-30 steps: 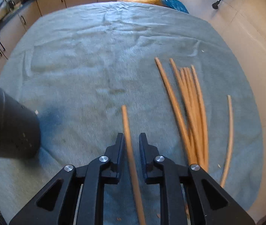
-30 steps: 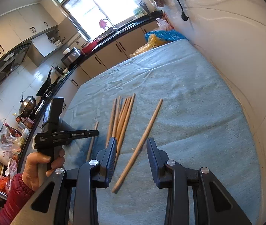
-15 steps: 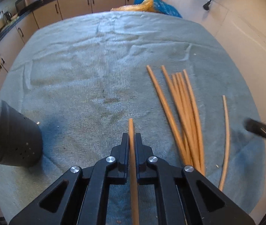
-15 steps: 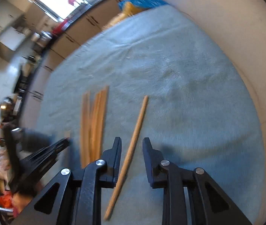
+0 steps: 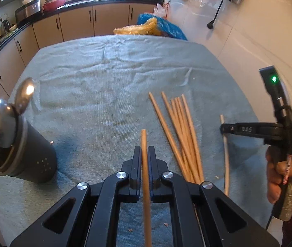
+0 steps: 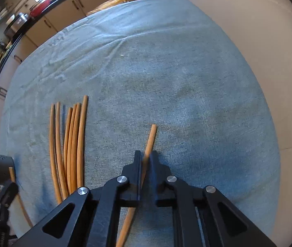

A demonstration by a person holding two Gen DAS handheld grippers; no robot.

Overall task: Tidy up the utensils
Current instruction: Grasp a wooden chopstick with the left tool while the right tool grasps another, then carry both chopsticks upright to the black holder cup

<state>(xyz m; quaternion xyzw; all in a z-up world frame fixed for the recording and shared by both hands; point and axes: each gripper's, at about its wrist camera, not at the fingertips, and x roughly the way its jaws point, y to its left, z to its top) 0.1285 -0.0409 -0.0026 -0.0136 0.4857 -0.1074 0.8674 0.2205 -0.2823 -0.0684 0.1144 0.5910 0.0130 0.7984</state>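
Left gripper (image 5: 144, 164): black fingers pinched narrow on a long tan wooden chopstick (image 5: 145, 156), which runs lengthwise between the pads; its tip pokes out just past the fingertips, the rest trails back under the gripper body.

Right gripper (image 6: 146, 160): fingers likewise clamped on a second wooden chopstick (image 6: 151, 136), held at a slight tilt, tip leaning right beyond the pads.

Writing: raised letters on the right gripper's black bar in the left view, too blurred to read.

Loose bundle of wooden chopsticks (image 5: 182, 131) lies on the blue-grey towel (image 5: 104, 78), between the two grippers.

Left view only: dark perforated cylindrical utensil holder (image 5: 28, 160) upright at left with two metal spoons (image 5: 14, 107) in it; person's right hand (image 5: 288, 177) on the other gripper's handle; green indicator light (image 5: 274, 79) glowing. Right view shows just the holder's edge at far left.
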